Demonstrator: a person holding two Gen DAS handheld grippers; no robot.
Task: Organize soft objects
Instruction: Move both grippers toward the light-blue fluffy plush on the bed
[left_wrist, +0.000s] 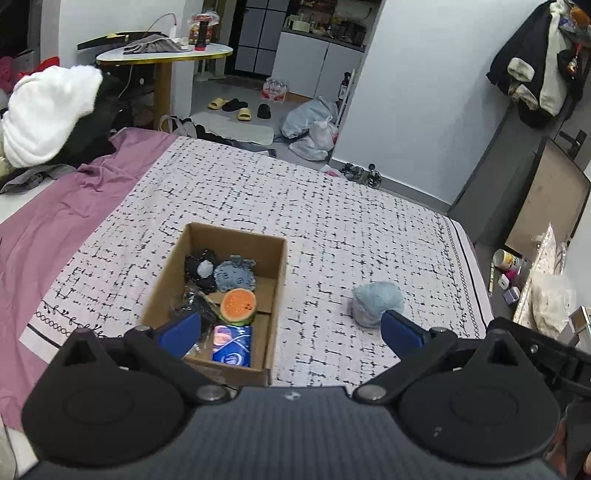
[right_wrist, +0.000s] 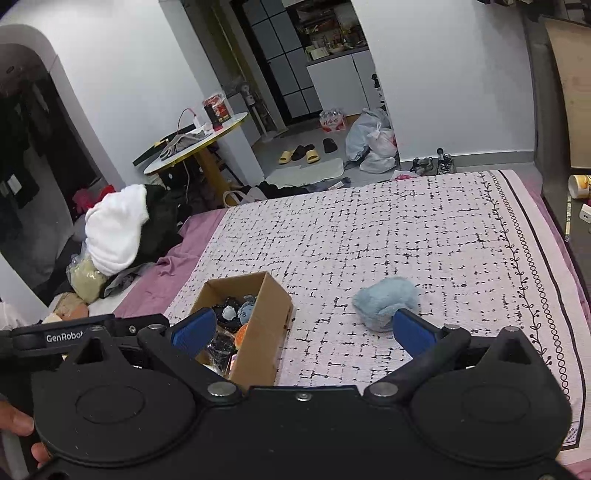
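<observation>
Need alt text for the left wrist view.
An open left hand-held gripper hovers over a patterned bedspread. A cardboard box holds soft toys, while a light blue plush lies outside it on the bed.

A round tabletop stood beyond the bed, slippers and plastic bags lay on the floor, and coats hung on the wall.

Matte black left gripper, blue-padded jaws, silver pivot screws, right gripper alike (white "GenRobot" lettering)
</observation>
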